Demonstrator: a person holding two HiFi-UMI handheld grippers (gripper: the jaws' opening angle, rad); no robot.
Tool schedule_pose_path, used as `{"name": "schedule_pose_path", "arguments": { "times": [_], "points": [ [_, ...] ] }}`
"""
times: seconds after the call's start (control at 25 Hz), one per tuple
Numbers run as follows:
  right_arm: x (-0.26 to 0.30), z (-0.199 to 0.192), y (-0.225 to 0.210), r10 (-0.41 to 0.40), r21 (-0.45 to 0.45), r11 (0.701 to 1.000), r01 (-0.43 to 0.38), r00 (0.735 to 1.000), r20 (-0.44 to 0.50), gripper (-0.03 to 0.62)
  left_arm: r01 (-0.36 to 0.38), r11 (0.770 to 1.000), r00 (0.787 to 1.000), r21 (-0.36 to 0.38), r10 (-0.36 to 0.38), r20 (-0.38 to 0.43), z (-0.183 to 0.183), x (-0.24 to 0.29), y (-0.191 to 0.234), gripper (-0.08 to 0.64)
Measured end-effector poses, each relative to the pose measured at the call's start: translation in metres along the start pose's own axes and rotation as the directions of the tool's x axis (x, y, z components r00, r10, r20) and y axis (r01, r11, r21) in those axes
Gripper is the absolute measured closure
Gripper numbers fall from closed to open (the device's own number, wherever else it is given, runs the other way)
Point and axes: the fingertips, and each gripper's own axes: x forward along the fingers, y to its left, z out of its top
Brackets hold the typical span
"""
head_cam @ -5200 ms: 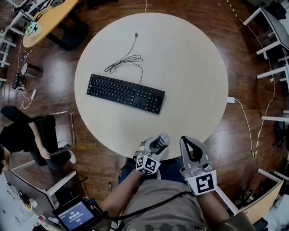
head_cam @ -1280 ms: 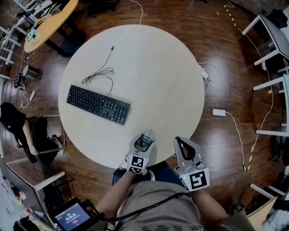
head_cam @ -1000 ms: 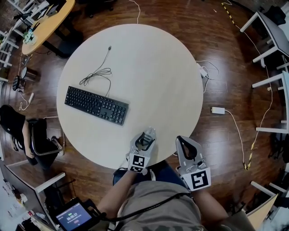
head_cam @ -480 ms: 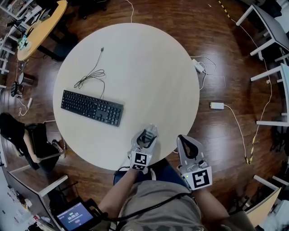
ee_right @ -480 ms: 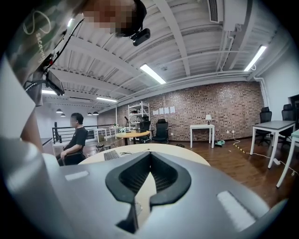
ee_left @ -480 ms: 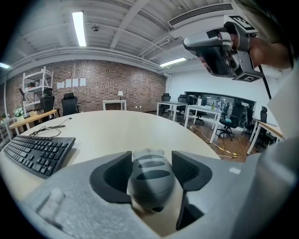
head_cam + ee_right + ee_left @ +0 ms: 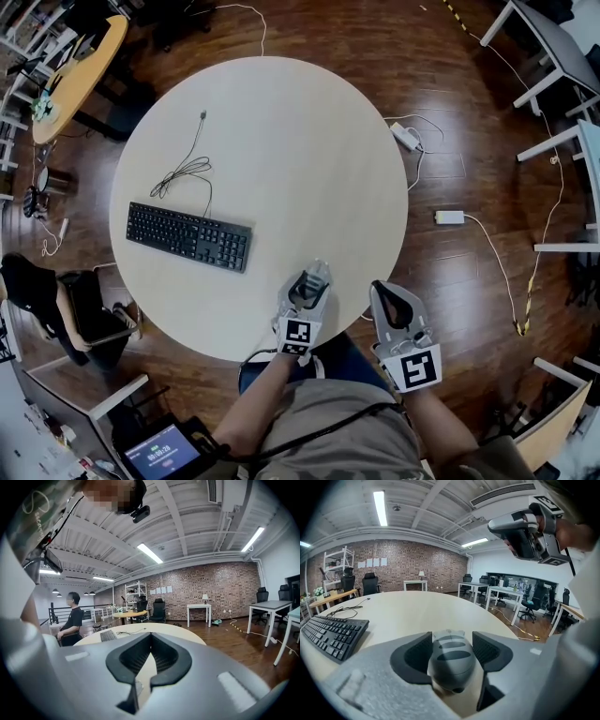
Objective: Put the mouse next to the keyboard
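Our left gripper (image 7: 312, 279) jaws clamp the mouse (image 7: 451, 660). Right gripper (image 7: 384, 292) jaws together; keyboard (image 7: 187, 236) at table's (image 7: 309, 150) 9 o'clock.

table (image 7: 319, 150): bare right of keyboard (image 7: 187, 236) | cable (image 7: 184, 170): behind keyboard

The black rectangular keyboard (image 7: 187, 236) is laid on the left part of the round pale wooden desk (image 7: 309, 131), with its thin black cable (image 7: 183, 169) coiled behind it. The grey rounded mouse (image 7: 451, 660) is held between the jaws of the left hand-held gripper (image 7: 317, 272) over the desk's near edge, right of the keyboard and well apart from it. The right hand-held gripper (image 7: 384, 291) is found further right, off the desk, above the dark wooden floor (image 7: 469, 141).
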Motion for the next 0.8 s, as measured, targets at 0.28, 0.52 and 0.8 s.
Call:
{"name": "schedule_pose_path", "arguments": {
  "times": [0.28,0.52,0.8],
  "points": [
    [-0.004,0.0,-0.004,0.005,-0.029,1.0,-0.005,1.0,0.01,0.588,0.012,1.0,1.0,0.012,-0.012,0.017,0.01,0.015,-0.006,0.284],
    [-0.008,-0.006,-0.015,-0.024,-0.027,0.999,0.024,1.0,-0.003,0.588,0.049,0.998,0.999,0.038,-0.049,-0.004,0.018,0.034,-0.012,0.282],
    [-0.013,-0.01,-0.024,-0.054,-0.002,0.999,0.054,0.998,-0.014,0.588,0.042,0.998,0.999,0.044,-0.043,0.012,0.031,0.052,-0.013,0.282]
  ]
}}
